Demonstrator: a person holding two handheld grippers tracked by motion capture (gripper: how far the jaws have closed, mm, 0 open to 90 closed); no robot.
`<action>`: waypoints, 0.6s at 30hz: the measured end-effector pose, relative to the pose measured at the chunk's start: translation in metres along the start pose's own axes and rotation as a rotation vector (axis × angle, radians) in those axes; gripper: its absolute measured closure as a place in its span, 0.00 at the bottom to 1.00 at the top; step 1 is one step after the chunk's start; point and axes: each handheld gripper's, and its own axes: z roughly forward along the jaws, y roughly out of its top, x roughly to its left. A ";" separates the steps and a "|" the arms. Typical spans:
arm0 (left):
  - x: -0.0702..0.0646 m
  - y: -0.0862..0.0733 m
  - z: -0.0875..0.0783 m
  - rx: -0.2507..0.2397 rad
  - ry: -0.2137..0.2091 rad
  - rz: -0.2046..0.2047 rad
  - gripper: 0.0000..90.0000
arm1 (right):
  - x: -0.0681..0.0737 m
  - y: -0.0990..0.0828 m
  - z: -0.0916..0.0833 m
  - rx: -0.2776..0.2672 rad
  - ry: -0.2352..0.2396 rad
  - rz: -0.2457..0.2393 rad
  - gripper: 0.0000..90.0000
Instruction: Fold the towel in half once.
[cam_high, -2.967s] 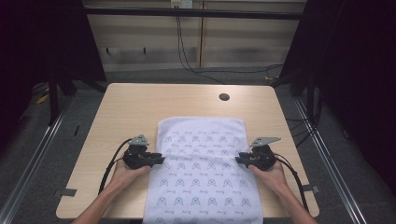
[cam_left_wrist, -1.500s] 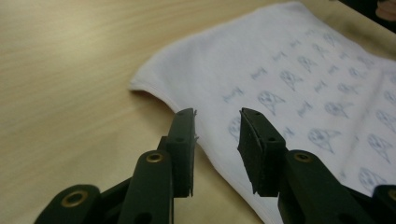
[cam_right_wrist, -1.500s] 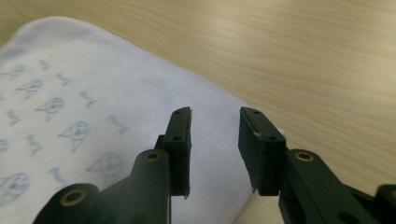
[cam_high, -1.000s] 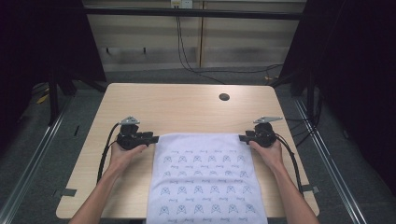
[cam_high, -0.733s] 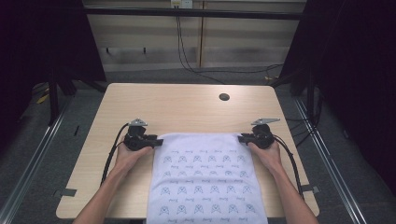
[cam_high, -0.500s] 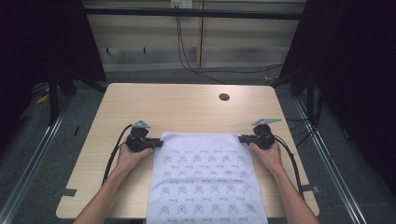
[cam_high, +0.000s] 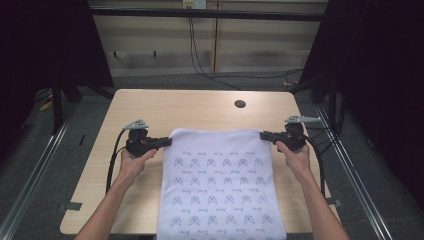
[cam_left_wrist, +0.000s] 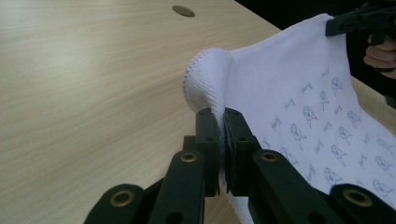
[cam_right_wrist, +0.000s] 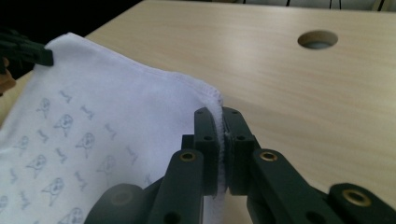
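The towel (cam_high: 220, 185) runs past the bottom edge; its small printed figures look like birds, perhaps.

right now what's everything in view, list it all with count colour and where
towel: one, white with small blue prints, centre of table, near end hanging over the near edge
table: one, light wood, centre
cable hole: one, dark, round, far right part of table top
wall cables: a few, black, hanging behind the table
left gripper: one, black, shut on towel's far left corner
right gripper: one, black, shut on towel's far right corner
forearms: two, bare, entering from bottom
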 end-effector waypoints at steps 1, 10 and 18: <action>0.001 0.003 -0.001 -0.021 -0.003 -0.009 0.96 | 0.000 0.010 -0.003 -0.018 0.008 -0.004 0.96; 0.001 0.035 -0.014 -0.092 0.005 0.016 0.96 | 0.002 0.054 -0.008 -0.073 0.014 -0.024 0.96; 0.005 0.074 -0.031 -0.163 0.046 0.034 0.96 | 0.003 0.089 -0.015 -0.104 -0.019 -0.033 0.96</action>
